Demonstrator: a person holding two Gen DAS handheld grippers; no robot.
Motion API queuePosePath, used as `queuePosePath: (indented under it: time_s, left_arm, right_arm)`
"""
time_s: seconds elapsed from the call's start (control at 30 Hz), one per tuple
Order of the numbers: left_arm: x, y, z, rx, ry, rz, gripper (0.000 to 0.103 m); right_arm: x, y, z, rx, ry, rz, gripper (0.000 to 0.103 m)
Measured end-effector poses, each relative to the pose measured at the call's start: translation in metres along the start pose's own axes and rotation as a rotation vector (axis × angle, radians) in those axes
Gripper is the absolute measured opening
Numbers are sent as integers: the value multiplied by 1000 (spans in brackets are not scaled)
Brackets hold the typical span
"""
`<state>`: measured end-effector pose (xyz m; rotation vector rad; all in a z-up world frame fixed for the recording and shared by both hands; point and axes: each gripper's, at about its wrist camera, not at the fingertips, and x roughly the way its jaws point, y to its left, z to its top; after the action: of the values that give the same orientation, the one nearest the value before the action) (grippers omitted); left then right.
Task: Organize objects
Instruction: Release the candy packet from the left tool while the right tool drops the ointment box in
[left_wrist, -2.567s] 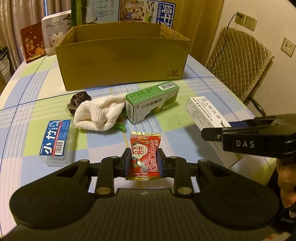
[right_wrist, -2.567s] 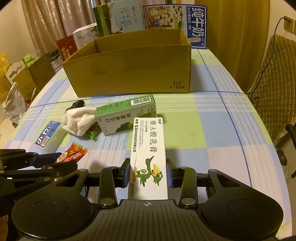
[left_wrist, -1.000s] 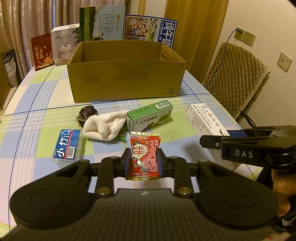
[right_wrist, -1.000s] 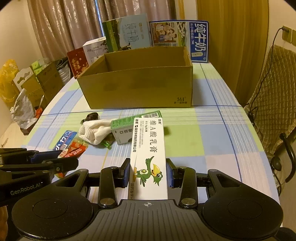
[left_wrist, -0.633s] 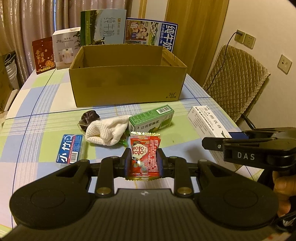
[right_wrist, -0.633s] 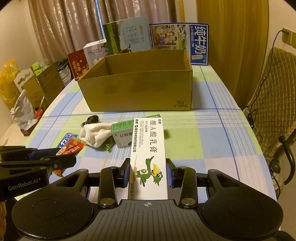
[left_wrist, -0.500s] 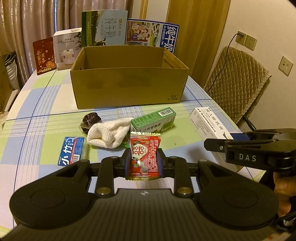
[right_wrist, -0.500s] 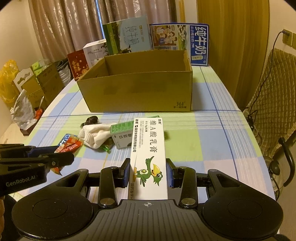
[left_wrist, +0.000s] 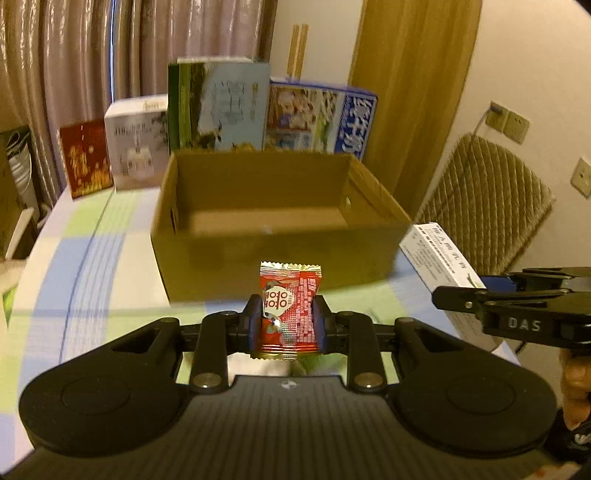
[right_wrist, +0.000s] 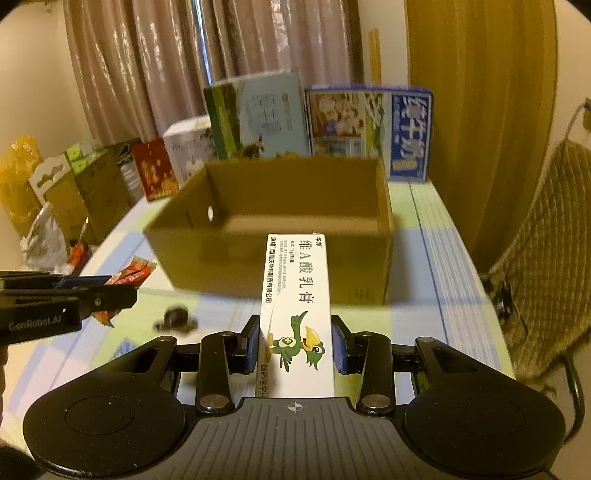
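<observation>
My left gripper (left_wrist: 287, 325) is shut on a red snack packet (left_wrist: 289, 306), held upright in the air just short of the open cardboard box (left_wrist: 273, 254). My right gripper (right_wrist: 295, 343) is shut on a long white ointment box (right_wrist: 297, 295) with a green bird print, also raised in front of the cardboard box (right_wrist: 273, 258). The box interior looks empty. In the left wrist view the white ointment box (left_wrist: 439, 254) and the right gripper (left_wrist: 458, 295) show at the right. The red snack packet (right_wrist: 129, 277) and left gripper (right_wrist: 122, 295) show at the left of the right wrist view.
Milk cartons (left_wrist: 321, 114) and gift boxes (left_wrist: 136, 144) stand behind the cardboard box. A dark small item (right_wrist: 177, 317) lies on the checked tablecloth (right_wrist: 443, 258). A quilted chair (left_wrist: 484, 206) stands at the right, and bags and cartons (right_wrist: 55, 192) sit off the table's left side.
Both grippers have risen and moved forward toward the cardboard box, which now looks larger with its inside in view. The loose table items have dropped below the left view. Both grips are unchanged.
</observation>
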<state>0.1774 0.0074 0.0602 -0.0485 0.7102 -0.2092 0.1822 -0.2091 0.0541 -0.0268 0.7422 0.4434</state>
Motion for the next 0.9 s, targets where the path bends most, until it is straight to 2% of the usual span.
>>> queuePosePath:
  time_s: [0.2,0.4,0.6,0.83,0.87,0.9]
  left_arm:
    - [34,20,61,8,-24,2,24]
    - [83,39,109,1,-17,16,24]
    - [134,49,114,0,42,20,24]
    - [175,56,108,-15,76,14,25]
    - [179,58,107,-24,72,14,28]
    - [183,60,106,-36,69,21,36]
  right_arm:
    - [34,-14,70,-16,-26,6,35]
    - [85,-33,123,41,-26,7,35]
    - [143,-39,127,55,37,5,35]
    - [178,-49,121,93,71,12,35]
    - [182,-50,121,99,69,14,35]
    - [186,-52,122,106,63,16,35]
